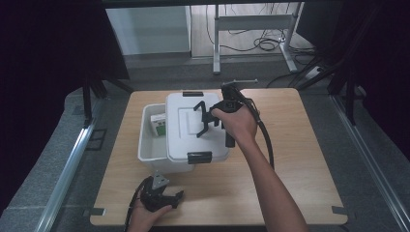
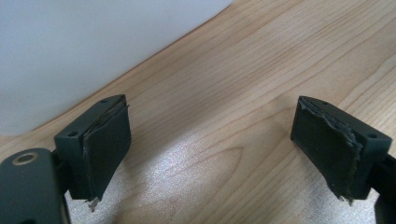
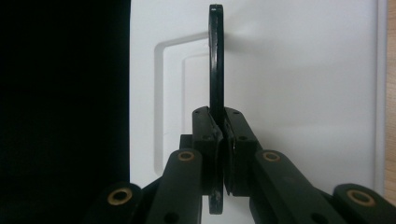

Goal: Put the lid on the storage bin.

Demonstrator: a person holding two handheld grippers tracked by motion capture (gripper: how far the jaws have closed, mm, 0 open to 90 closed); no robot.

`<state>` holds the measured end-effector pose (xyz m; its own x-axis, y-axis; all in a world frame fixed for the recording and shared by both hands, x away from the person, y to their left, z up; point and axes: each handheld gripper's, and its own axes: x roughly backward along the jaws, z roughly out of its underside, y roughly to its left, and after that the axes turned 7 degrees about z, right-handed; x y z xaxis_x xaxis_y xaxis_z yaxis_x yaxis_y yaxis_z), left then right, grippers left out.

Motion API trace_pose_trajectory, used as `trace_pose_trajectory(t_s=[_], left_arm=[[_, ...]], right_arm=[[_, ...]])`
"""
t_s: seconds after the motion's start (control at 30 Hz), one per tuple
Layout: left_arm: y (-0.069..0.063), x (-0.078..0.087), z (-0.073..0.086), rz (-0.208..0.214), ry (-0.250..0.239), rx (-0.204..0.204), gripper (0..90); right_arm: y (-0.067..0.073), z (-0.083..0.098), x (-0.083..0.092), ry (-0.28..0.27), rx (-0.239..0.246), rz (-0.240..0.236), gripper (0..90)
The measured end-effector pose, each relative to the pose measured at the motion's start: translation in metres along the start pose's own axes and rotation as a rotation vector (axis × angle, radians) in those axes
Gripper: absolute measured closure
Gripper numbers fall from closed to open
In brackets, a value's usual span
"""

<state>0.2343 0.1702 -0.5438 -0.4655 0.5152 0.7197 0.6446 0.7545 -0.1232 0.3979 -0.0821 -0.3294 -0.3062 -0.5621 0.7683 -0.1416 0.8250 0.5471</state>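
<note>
Here, at 7 o'clock on the table (image 1: 300, 145), the left gripper (image 1: 162, 195) rests with jaws spread wide, empty, just beside the white bin (image 1: 147, 145). At centre, the lid (image 1: 181, 135) lies shifted toward 3 o'clock, leaving the bin's 9 o'clock side uncovered. The right gripper (image 3: 220, 140) is clamped on the lid's black handle (image 3: 215, 60), whose long axis runs 12-to-6 in the right gripper view.

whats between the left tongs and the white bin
Nothing: bare wooden table. In the high view the left tongs sit on the near edge, short of the white bin. The left gripper view shows plain wood up to the bin wall.
</note>
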Motion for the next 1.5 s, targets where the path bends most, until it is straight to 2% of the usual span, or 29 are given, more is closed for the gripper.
trace_pose_trajectory(t_s=[0.6, 0.9, 1.5], left_arm=[[0.0, 0.0, 0.0, 0.002, 0.0, -0.002, 12.0], [0.0, -0.001, -0.001, 0.004, 0.002, -0.005, 12.0], [0.0, -0.002, -0.001, 0.01, -0.005, -0.006, 12.0]], right_arm=[[0.018, -0.004, -0.011, 0.008, -0.006, 0.004, 84.8], [0.032, -0.007, -0.017, 0.018, 0.001, 0.007, 84.8], [0.053, -0.012, -0.043, 0.055, -0.023, 0.018, 84.8]])
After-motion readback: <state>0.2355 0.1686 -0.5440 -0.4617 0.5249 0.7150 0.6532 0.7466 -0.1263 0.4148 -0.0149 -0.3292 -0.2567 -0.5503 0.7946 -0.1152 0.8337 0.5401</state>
